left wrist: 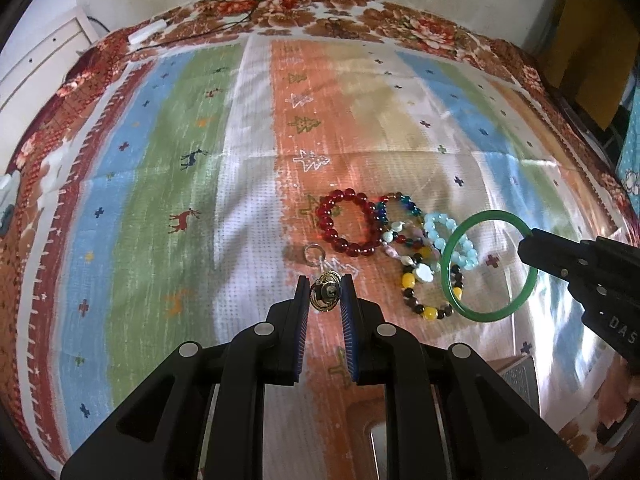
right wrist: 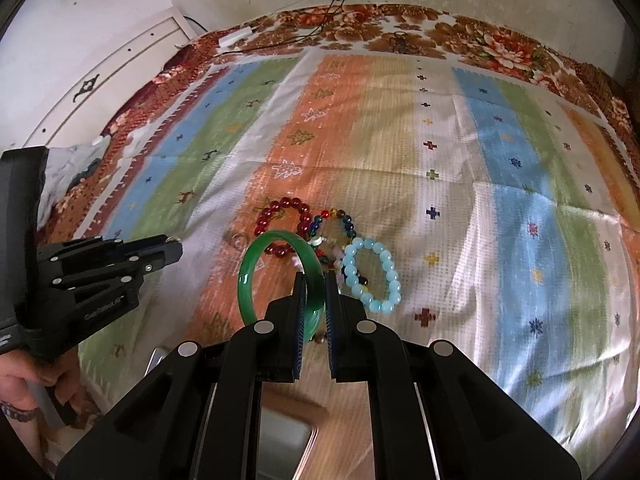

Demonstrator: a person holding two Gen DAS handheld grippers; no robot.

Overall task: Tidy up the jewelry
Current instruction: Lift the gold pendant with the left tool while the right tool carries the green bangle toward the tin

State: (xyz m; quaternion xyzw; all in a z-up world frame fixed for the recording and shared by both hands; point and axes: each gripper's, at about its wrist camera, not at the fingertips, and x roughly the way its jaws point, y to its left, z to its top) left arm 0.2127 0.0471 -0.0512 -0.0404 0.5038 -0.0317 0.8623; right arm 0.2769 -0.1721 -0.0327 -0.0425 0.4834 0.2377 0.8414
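My left gripper [left wrist: 325, 289] is shut on a small gold ring ornament [left wrist: 325, 297], held just above the cloth. A clear ring [left wrist: 314, 252] lies just beyond it. My right gripper [right wrist: 316, 286] is shut on a green bangle [right wrist: 280, 276], held upright above the pile; in the left wrist view the bangle [left wrist: 490, 266] shows at the right. On the cloth lie a red bead bracelet [left wrist: 348, 222], a dark multicolour bracelet [left wrist: 400, 216], a pale blue bracelet [right wrist: 374, 276] and a yellow-and-black bead bracelet [left wrist: 428, 292], overlapping.
A striped cloth [left wrist: 200, 160] covers a bed with a floral spread [left wrist: 360, 12]. A wooden box with a metal inset [right wrist: 288, 436] sits below the grippers at the near edge. Black cables [right wrist: 328, 20] run along the far edge by the wall.
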